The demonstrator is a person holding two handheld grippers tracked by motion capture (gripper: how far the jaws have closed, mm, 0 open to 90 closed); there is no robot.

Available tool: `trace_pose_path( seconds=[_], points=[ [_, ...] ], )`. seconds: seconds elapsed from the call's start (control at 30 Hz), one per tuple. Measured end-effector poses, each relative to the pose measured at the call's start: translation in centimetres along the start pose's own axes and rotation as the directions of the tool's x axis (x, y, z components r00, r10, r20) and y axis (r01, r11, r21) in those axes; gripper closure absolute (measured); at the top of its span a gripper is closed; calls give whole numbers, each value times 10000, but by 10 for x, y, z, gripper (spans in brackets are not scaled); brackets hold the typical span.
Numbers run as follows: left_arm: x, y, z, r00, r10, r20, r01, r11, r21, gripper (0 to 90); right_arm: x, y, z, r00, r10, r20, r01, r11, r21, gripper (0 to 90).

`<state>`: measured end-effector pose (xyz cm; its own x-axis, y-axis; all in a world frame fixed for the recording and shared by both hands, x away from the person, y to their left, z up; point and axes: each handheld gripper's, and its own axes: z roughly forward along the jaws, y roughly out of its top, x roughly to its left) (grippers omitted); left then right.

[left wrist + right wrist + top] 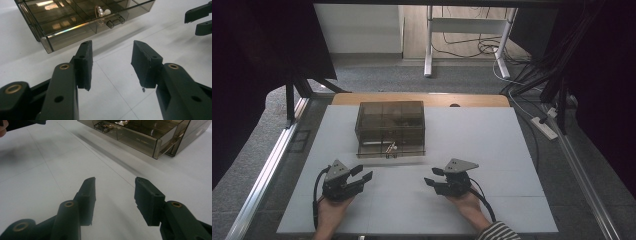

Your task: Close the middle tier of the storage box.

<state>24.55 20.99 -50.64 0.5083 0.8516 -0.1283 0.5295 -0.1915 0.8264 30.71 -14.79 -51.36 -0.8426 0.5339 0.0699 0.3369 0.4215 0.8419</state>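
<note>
High view: smoked clear plastic box [390, 128], rect., w/ inner dividers, on white table [512, 150], centre-left, well ahead of both tools. Bottom drawer [391, 150] pulled partway out; small pale trinket [391, 147] at its front. Left gripper [358, 178] and right gripper [432, 176] near front edge, well apart, each in a hand, jaws wide, nothing held.

Left gripper view: black jaws spread, flat matte pads [86, 65], bare table between. Drawer w/ compartments, glossy hard walls; pearl-like earring [102, 11] inside; dark handle [115, 21] at drawer front.

Right gripper view: jaws wide, empty. Drawer corner [160, 143] sticking out of box; metallic bits inside, too blurred to ID.

Handling (judgement): box prob. light, rigid, slick, brittle-ish acrylic; likely slides if pushed. Best hold: drawer handle; steady box w/ other tool. Trinkets tiny, fiddly: pinch gently.
</note>
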Motion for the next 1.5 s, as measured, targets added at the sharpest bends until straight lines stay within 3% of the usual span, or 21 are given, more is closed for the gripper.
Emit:
trace_pose_path(
  seconds=[0.33,0.67,0.97,1.5],
  points=[
    [8,12,10,9997,123,-193,-111,9981,614,613,-7,16,12,9998,126,-128,-118,9981,610,647],
    [21,21,20,9983,-279,-516,333,9938,1061,731,-16,31,25,10000,-36,46,29,9914,1305,761],
    [32,24,31,9953,-584,-772,698,9856,1541,853,-26,42,37,9997,171,155,-194,9860,1659,834],
    [40,27,42,9913,-763,-1069,952,9781,1850,887,-36,50,49,9981,544,291,-589,9809,1853,882]
  ],
)
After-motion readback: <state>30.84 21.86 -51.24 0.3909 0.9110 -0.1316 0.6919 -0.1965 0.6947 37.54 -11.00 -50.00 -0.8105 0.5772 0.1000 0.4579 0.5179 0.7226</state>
